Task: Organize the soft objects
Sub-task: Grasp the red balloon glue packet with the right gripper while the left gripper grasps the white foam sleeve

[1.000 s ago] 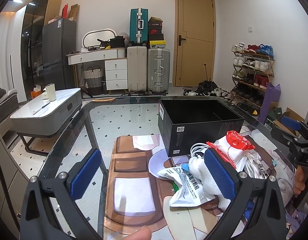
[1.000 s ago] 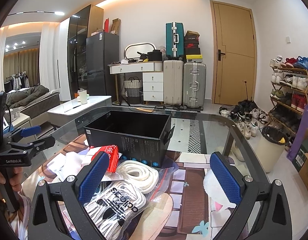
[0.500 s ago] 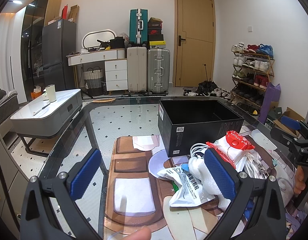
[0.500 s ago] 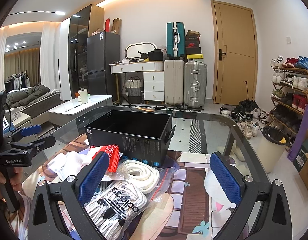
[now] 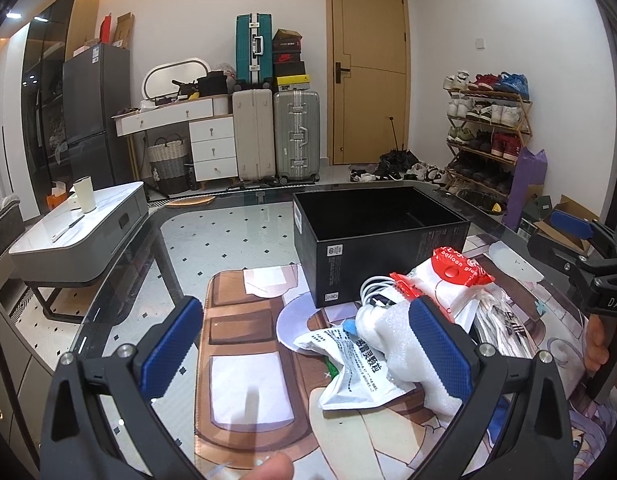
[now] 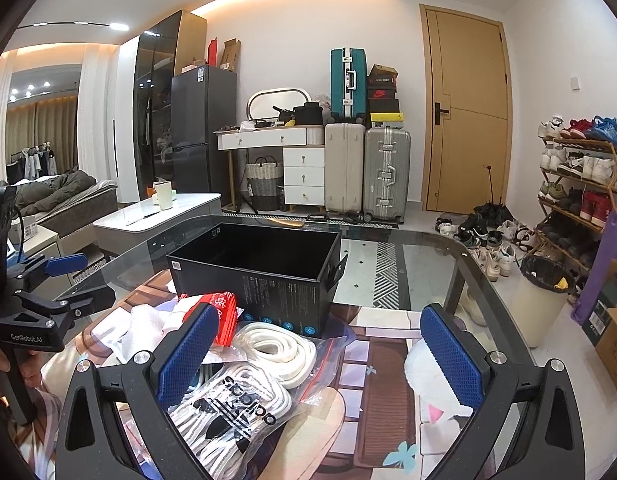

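An open black box [image 5: 378,240] stands on a printed mat on the glass table; it also shows in the right wrist view [image 6: 256,276]. In front of it lies a pile of soft things: a red-topped balloon bag [image 5: 456,276], white foam [image 5: 382,328], a white pouch [image 5: 354,368], a coiled white cord in a bag [image 6: 274,350] and a bagged Adidas item [image 6: 232,404]. My left gripper [image 5: 304,348] is open and empty, above the mat left of the pile. My right gripper [image 6: 318,354] is open and empty over the pile's right side.
The glass table edge [image 5: 120,280] curves at the left. A low white table [image 5: 76,228], suitcases [image 5: 274,136], a shoe rack [image 5: 488,128] and a bin [image 6: 542,292] stand on the floor beyond.
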`<state>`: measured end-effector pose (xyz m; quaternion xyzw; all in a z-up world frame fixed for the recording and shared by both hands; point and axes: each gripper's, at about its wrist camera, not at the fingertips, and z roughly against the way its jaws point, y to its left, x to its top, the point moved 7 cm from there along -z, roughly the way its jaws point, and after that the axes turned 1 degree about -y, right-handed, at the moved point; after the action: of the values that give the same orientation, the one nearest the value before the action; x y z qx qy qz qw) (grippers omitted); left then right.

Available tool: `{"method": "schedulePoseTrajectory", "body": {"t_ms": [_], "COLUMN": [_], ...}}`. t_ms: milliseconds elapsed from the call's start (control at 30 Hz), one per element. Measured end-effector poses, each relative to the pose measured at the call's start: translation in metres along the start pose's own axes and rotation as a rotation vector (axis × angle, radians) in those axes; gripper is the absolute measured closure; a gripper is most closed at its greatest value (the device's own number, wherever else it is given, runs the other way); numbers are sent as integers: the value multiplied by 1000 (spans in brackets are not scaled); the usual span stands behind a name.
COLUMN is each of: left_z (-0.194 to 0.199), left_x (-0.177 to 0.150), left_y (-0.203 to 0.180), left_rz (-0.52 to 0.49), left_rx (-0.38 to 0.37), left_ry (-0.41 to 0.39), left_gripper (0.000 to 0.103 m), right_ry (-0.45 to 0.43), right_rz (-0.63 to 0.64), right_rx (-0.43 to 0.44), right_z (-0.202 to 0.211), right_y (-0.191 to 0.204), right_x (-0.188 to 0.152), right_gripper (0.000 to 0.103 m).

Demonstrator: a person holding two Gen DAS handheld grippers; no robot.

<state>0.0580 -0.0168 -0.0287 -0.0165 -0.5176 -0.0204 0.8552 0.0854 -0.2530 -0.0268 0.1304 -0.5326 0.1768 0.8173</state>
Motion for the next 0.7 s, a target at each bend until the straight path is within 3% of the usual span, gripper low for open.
{"method": "schedulePoseTrajectory", "body": {"t_ms": [233,500,700], "left_z": [-7,-11,-22], "left_x": [-7,-17,-24], "left_y": [-15,-38,-33], "left_rz": [8,-11,44], "left_rx": [-73,-116,-108], "left_ry": [71,134,204], "left_gripper": [0,0,0], "right_ry": [107,144,230], "right_rz": [-17,-2,8], "right_rx": [115,149,140], "right_z": [-18,-29,-51], "right_y": [21,40,45], "right_x": [-7,5,8], "right_gripper": [0,1,1]}}
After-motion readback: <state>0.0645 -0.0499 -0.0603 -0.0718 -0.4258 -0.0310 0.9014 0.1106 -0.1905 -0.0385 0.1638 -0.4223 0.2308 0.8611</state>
